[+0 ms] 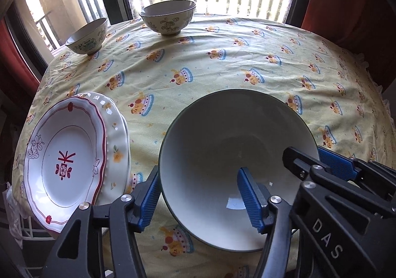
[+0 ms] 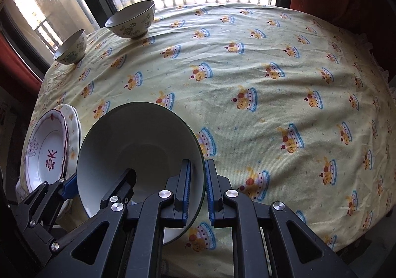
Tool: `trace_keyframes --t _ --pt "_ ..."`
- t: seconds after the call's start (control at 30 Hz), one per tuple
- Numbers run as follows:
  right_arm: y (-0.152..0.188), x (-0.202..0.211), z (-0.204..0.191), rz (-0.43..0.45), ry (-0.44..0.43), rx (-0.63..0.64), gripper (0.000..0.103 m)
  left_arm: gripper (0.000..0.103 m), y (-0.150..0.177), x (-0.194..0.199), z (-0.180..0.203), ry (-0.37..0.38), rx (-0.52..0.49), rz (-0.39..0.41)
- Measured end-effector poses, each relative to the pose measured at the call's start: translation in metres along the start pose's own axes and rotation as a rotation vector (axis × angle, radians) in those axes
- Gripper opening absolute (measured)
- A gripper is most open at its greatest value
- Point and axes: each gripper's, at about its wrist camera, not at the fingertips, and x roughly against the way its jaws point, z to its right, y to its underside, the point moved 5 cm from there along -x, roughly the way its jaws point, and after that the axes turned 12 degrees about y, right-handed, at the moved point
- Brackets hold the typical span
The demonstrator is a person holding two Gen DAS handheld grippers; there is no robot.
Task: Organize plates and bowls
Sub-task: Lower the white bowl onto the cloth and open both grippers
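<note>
A large white bowl with a dark green rim (image 1: 222,144) stands near the table's front edge, also in the right wrist view (image 2: 138,139). My right gripper (image 2: 198,194) is shut on its right rim; it also shows in the left wrist view (image 1: 319,161). My left gripper (image 1: 200,198) is open across the bowl's left wall, one finger outside and one inside. A stack of plates (image 1: 66,154) lies at the left, a red-trimmed plate on top. Two patterned bowls (image 1: 168,17) (image 1: 87,35) stand at the far edge.
The round table carries a yellow printed cloth (image 1: 247,60). A window with railings is behind it, and red curtains hang at both sides. The table edge drops off at the left next to the plates.
</note>
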Motion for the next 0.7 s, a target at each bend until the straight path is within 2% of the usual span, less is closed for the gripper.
trace_keyframes --t 0.07,0.1,0.17,0.3,0.7 --pt "-0.001 0.003 0.002 0.011 -0.017 -0.009 0.065 0.079 -0.003 0.005 -0.001 -0.012 0.006 0.018" --pt "-0.002 0.006 0.004 0.025 -0.01 -0.016 0.067 0.081 -0.004 0.007 -0.003 -0.016 0.01 0.025" --pt "-0.004 0.01 0.005 0.04 -0.025 -0.022 0.07 0.085 -0.005 0.011 -0.005 -0.016 0.022 0.029" --pt "-0.009 0.016 0.005 0.051 -0.045 -0.03 0.074 0.087 -0.008 0.021 -0.007 -0.018 0.023 0.051" --pt "-0.022 0.054 -0.031 0.154 -0.083 0.044 0.075 0.087 -0.018 0.05 -0.038 0.0 0.071 0.089"
